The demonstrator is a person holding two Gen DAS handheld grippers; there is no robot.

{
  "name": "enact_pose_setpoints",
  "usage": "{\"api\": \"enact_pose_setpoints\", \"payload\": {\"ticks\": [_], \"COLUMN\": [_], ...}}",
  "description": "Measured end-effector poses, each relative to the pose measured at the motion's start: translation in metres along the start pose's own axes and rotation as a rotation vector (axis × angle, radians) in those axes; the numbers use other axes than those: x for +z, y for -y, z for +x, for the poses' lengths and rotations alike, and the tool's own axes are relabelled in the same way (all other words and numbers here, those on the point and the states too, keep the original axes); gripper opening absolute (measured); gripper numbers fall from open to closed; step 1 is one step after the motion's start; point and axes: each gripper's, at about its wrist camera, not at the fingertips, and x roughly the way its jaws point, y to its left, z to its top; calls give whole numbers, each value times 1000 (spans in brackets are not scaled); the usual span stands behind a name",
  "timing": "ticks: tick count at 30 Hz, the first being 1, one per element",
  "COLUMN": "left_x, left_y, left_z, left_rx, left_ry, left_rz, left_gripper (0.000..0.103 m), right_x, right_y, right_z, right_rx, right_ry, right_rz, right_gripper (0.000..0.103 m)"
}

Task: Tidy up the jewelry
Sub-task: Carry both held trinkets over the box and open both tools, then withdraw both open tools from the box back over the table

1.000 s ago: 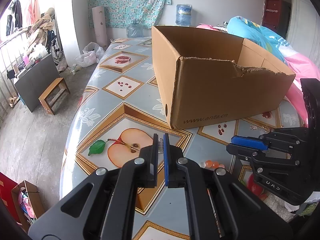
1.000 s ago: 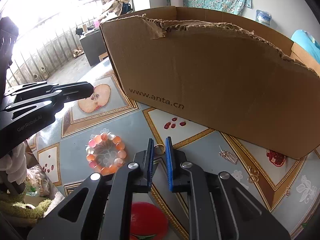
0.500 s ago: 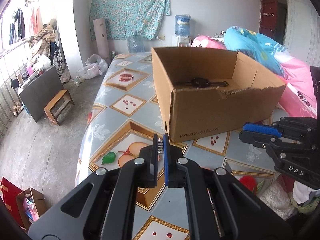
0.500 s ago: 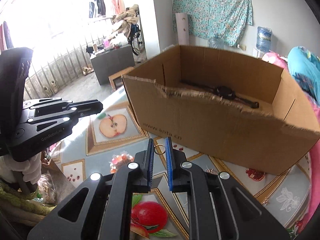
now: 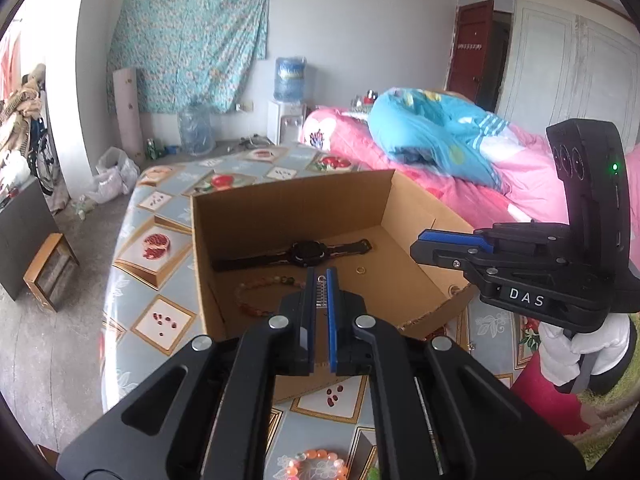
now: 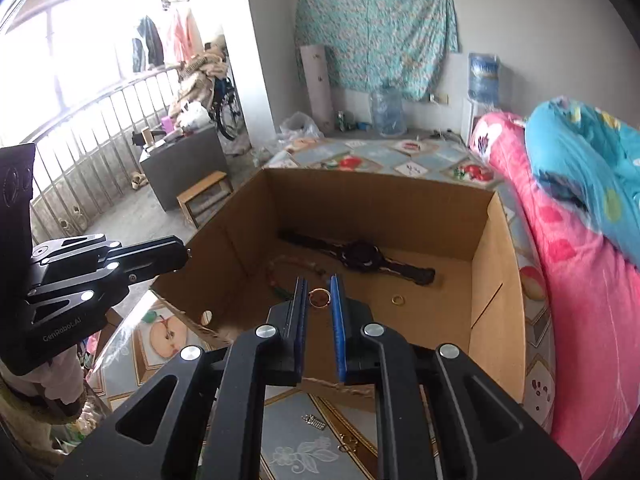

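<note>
Ring (image 6: 319,298) sits pinched between the right hand-held gripper (image 6: 319,300) fingers, directly above the cardboard box (image 6: 486,272) floor; left hand-held gripper (image 5: 320,294) clamps a small spring-like clasp (image 5: 320,292) over the same box.

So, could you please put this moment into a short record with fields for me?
container: cardboard box, open top, on the table
in box: black watch, beaded bracelet, gold ring
left gripper: shut on a small silver hair clip, over the box
right gripper: jaws slightly apart, thin ring between them, over the box
outside box: orange bead bracelet
</note>
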Motion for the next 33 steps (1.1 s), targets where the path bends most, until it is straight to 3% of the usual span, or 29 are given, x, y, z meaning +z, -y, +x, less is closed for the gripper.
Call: {"api": "enact_pose_setpoints", "payload": {"ticks": [5, 8, 10, 13, 15, 24, 29, 33], "left_x": [6, 7, 7, 5, 5, 6, -10, -37], "left_y": [1, 2, 5, 7, 7, 7, 10, 11], "left_z": [62, 77, 81, 83, 79, 43, -2, -43], "left_rx": [6, 16, 22, 39, 46, 76, 54, 11], "left_ry": [-162, -192, -202, -201, -200, -109, -19, 43], "left_rz": [-22, -34, -36, -33, -35, -45, -31, -13], "left_gripper": [4, 5, 20, 29, 34, 49, 61, 70], "right_x": [4, 3, 3, 2, 2, 1, -18, -46], "right_y": [31, 39, 41, 40, 40, 41, 35, 26], "right_z": [52, 67, 73, 72, 67, 9, -43, -75], "right_rx": [11, -1, -3, 2, 1, 53, 116, 162], "right_ry": [-176, -218, -231, -230, -213, -40, 81, 123], "right_rz": [98, 104, 105, 113, 118, 132, 106, 86], "right_gripper": [12, 12, 13, 14, 18, 21, 29, 33]}}
